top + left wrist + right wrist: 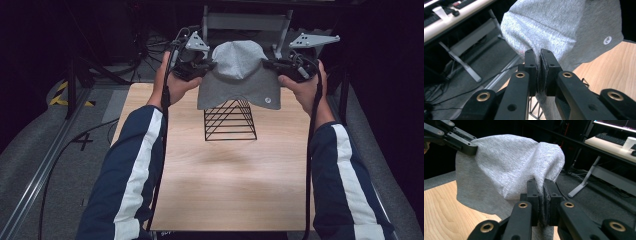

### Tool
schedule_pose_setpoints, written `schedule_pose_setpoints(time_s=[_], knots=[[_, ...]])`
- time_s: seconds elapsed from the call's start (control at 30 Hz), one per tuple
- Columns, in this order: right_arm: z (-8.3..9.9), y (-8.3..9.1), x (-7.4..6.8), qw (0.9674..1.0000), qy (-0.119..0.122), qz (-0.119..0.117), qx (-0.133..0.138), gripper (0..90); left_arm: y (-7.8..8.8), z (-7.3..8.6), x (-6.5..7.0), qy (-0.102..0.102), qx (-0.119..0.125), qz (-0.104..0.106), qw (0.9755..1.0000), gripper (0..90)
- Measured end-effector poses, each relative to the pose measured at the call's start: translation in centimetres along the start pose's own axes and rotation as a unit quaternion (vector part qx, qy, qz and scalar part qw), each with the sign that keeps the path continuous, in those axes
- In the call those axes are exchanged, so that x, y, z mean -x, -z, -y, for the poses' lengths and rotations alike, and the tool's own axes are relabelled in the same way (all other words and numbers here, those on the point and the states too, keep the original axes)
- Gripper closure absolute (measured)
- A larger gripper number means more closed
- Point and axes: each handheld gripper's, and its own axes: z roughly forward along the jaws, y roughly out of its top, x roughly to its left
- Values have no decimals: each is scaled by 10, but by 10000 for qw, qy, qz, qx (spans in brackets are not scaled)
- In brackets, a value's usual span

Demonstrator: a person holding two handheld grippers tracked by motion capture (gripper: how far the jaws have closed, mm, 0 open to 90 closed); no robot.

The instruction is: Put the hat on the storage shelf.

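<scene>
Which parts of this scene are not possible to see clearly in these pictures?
- High view: the top of the black wire rack is covered by the grey cap.
- High view: the small round logo on the cap is too small to read.
- Left gripper view: the cap's pinched edge is hidden between the fingers.

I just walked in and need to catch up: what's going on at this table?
A person holds a grey cloth garment stretched in the air between two tongs. The left tongs pinch its left edge, the right tongs its right edge, both shut on the fabric. It hangs above a black wire pyramid rack standing on the wooden table, its lower edge in front of the rack's tip.
</scene>
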Motion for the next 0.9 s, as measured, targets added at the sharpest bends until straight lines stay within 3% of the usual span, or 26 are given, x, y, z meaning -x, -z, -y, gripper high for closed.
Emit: schedule_pose_setpoints(time_s=[0.23, 0.6, 0.9], knots=[[10, -4, 2, 9999, -55, -100, -54, 847, -8, 5, 5, 1, 11, 192, 9998, 845], [13, 17, -8, 9997, 82, -223, 87, 847, 20, 6, 17, -147, 301, 301, 9990, 845], [25, 14, -17, 9995, 168, -275, -67, 847, 10, 23, 27, -162, 120, 405, 9990, 845]])
